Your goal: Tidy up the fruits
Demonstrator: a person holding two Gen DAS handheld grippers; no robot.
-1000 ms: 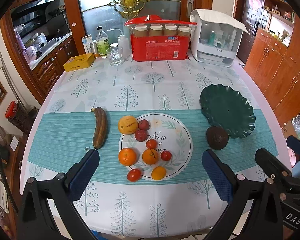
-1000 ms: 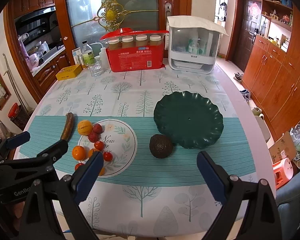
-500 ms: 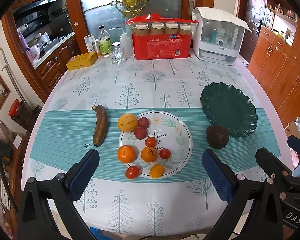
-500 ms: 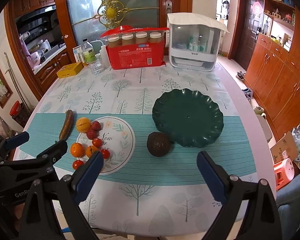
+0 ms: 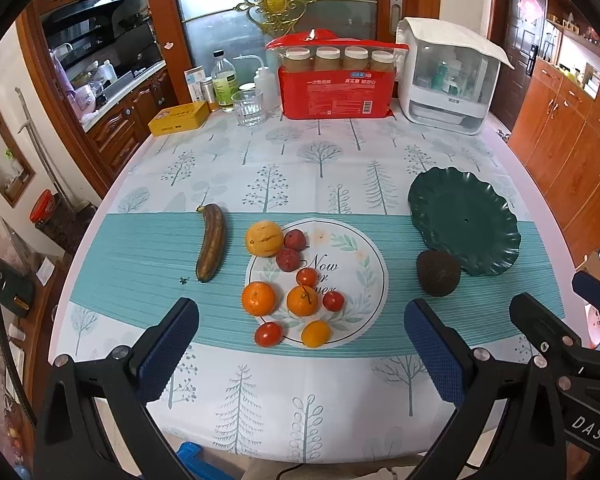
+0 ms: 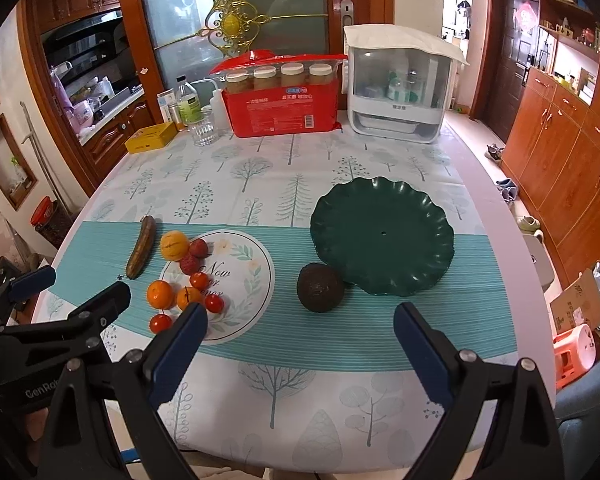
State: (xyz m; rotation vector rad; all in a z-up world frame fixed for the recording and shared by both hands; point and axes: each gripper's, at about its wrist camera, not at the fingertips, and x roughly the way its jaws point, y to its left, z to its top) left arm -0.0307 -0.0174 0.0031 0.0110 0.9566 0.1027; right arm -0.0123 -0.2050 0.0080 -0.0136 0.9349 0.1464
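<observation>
A dark green scalloped plate (image 5: 466, 220) (image 6: 382, 236) lies empty on the table's right side. A dark avocado (image 5: 438, 273) (image 6: 320, 287) sits touching its near-left rim. Several small fruits lie on and beside a round printed mat (image 5: 352, 264): a yellow orange (image 5: 264, 238), two mandarins (image 5: 259, 298), red tomatoes (image 5: 268, 334) and dark red fruits (image 5: 288, 259). A brown overripe banana (image 5: 212, 242) (image 6: 141, 246) lies left of them. My left gripper (image 5: 300, 354) is open and empty above the near table edge. My right gripper (image 6: 300, 354) is open and empty, near the avocado.
At the table's far edge stand a red package of jars (image 5: 336, 80), a white dish cabinet (image 5: 446, 80), a glass (image 5: 250, 107), bottles (image 5: 224, 82) and a yellow tin (image 5: 179, 118). Wooden cabinets (image 6: 572, 152) line the right wall.
Both views have shifted slightly; the table contents sit a little farther up and away in frame. No fruit has moved, and both grippers stay open.
</observation>
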